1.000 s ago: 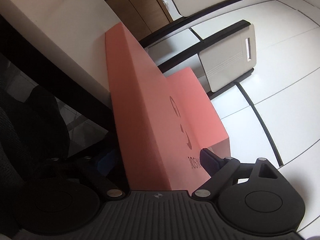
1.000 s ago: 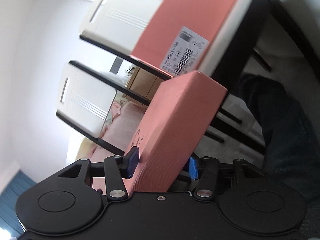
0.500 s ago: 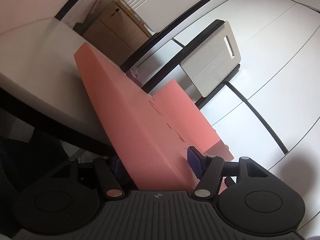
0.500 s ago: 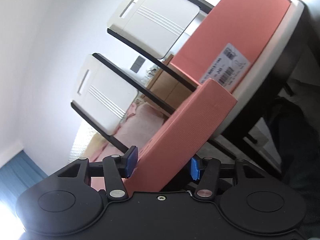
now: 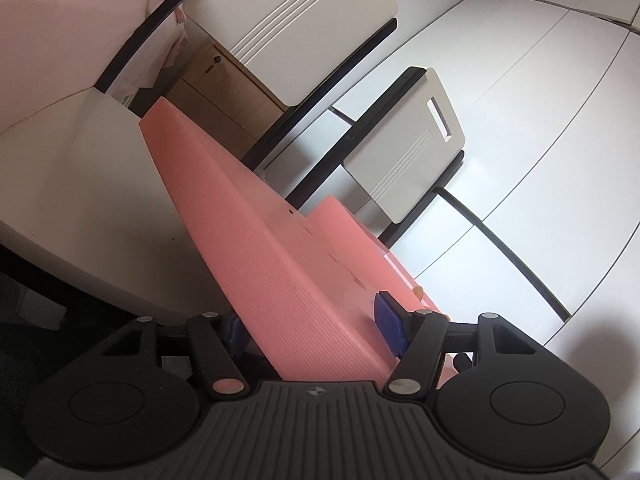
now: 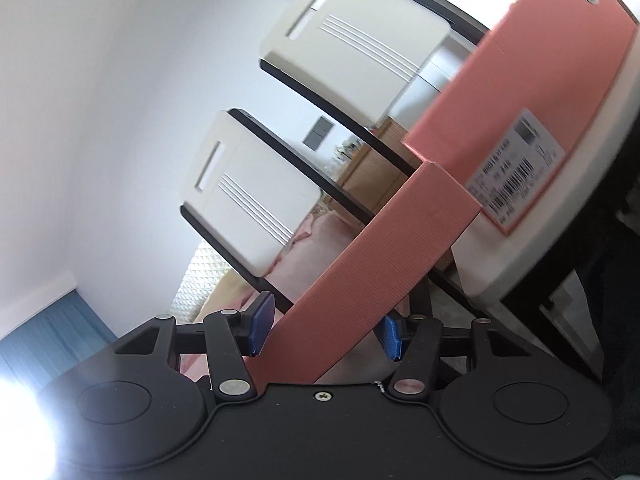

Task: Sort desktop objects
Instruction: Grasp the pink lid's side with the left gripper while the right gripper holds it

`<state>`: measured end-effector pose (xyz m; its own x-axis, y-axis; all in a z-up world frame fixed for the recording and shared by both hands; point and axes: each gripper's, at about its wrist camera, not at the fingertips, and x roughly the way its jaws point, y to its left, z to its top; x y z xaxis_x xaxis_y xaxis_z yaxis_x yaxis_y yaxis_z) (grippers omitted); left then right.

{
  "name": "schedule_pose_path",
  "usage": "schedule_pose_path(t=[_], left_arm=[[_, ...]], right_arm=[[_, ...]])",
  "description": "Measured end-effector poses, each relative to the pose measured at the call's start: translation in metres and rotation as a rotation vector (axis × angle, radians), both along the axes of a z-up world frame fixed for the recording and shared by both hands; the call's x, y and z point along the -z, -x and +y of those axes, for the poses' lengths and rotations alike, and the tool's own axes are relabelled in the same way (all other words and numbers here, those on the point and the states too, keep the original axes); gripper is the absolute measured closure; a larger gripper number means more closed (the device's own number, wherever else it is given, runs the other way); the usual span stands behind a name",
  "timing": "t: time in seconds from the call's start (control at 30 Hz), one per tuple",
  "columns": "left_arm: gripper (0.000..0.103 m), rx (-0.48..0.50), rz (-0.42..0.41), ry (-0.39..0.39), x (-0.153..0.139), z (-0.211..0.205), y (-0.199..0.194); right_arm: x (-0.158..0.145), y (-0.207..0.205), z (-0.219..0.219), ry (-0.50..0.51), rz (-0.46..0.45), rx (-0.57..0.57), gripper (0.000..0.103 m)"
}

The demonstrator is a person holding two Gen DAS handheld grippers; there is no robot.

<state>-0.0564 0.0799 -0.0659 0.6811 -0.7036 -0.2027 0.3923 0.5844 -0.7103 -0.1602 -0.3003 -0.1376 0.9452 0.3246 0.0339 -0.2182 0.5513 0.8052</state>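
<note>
A pink ribbed cardboard box (image 5: pixel 288 280) runs away from my left gripper (image 5: pixel 312 328), which is shut on its near end, blue pads against both sides. It lies tilted along the white tabletop (image 5: pixel 80 184). A second pink part (image 5: pixel 348 236) sits just right of it. In the right wrist view my right gripper (image 6: pixel 326 332) is shut on a ribbed pink part (image 6: pixel 380 264). That part rises to meet a pink box face with a barcode label (image 6: pixel 520 164) at the white table edge (image 6: pixel 560 248).
Two white-backed chairs with black frames (image 5: pixel 288 28) (image 5: pixel 404 148) stand beyond the table, also in the right wrist view as chairs (image 6: pixel 348 40) (image 6: pixel 248 188). A wooden cabinet (image 5: pixel 208 92), pink bedding (image 6: pixel 316 232) and a blue curtain (image 6: pixel 48 328) lie farther off.
Both grippers have swung upward with the pink box still held. The box has come up from beside the dark table edge, and more tabletop and chairs show.
</note>
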Motion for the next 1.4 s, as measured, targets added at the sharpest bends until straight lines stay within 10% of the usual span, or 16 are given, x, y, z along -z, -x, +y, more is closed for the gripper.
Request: schedule_pose_path(t=[0.53,0.97,1.4], left_arm=[[0.035,0.133,-0.139,0.085,-0.043,-0.085,-0.048],[0.035,0.318,-0.108,0.103,-0.019,-0.225,-0.095],[0.034,0.264,-0.074,0.044,-0.001,-0.261,-0.123]], right_arm=[[-0.053,0.004,-0.073,0.063,-0.196,0.152,0.048],[-0.034,0.023,-0.174,0.099,-0.182,0.368,0.048],[-0.019,0.0,-0.185,0.095,-0.066,0.387,0.038]])
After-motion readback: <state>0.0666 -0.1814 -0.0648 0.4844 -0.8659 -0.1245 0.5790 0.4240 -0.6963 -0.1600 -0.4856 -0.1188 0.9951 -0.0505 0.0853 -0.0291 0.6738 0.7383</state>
